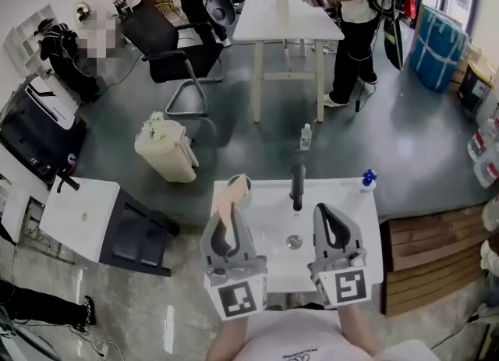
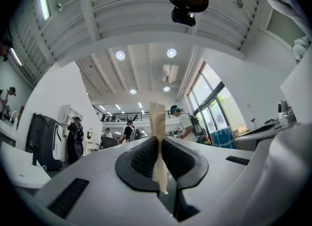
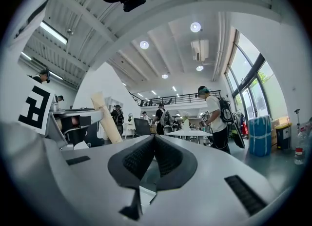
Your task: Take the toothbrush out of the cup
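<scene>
A flat beige toothbrush [image 1: 232,199] stands tilted up between the jaws of my left gripper [image 1: 228,223], which is shut on it above the left side of the white basin [image 1: 265,227]. In the left gripper view the toothbrush [image 2: 157,122] sticks up past the pinched pads of the left gripper [image 2: 159,147]. My right gripper [image 1: 327,211] hovers to its right, jaws together with nothing between them. The right gripper view shows the right gripper [image 3: 155,139] closed and the toothbrush [image 3: 105,120] off to the left. No cup shows in any view.
A dark faucet [image 1: 297,186] stands at the basin's far edge, with a round drain [image 1: 294,241] below it. A blue-capped bottle [image 1: 368,179] sits at the far right corner. A white bin [image 1: 165,149] and a clear bottle [image 1: 306,136] stand on the floor beyond.
</scene>
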A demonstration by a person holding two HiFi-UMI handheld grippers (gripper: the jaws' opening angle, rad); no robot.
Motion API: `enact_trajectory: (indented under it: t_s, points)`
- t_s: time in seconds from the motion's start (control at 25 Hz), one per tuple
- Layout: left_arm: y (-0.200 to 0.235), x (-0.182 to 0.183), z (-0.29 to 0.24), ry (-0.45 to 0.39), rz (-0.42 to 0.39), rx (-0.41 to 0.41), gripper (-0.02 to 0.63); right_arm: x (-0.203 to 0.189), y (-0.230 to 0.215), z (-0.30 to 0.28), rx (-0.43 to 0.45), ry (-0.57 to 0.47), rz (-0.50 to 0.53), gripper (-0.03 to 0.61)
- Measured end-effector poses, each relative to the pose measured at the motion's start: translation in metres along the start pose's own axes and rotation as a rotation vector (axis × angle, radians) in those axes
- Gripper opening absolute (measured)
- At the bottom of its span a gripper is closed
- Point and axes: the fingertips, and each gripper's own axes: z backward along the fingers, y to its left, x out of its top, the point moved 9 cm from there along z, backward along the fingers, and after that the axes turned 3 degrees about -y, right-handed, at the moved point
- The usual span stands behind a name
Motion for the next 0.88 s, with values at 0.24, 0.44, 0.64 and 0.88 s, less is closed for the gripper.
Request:
enact_trajectory:
  t_s: [0.24, 0.44, 0.64, 0.88]
  points:
    - [-0.001, -0.0028, 0.0028, 0.008, 0.002, -0.009, 0.037, -0.0045, 0.0017, 0.0021, -0.014, 0.014, 0.016, 0.011]
    - [-0.0043, -0.0054, 0.0027, 0.02, 0.007, -0.017, 0.037, -0.0065, 0.0002, 0.0028, -0.017, 0.016, 0.011, 0.011]
    - [-0.0044, -0.0067, 0.0043, 0.022, 0.009, -0.014, 0.037, -0.0066, -0.0015, 0.0053, -0.023, 0.016, 0.005, 0.011]
    - [-0.0012, -0.0069, 0.0014, 0.021, 0.007, -0.006, 0.037, -0.0055, -0.0032, 0.0036, -0.022, 0.017, 0.013, 0.011]
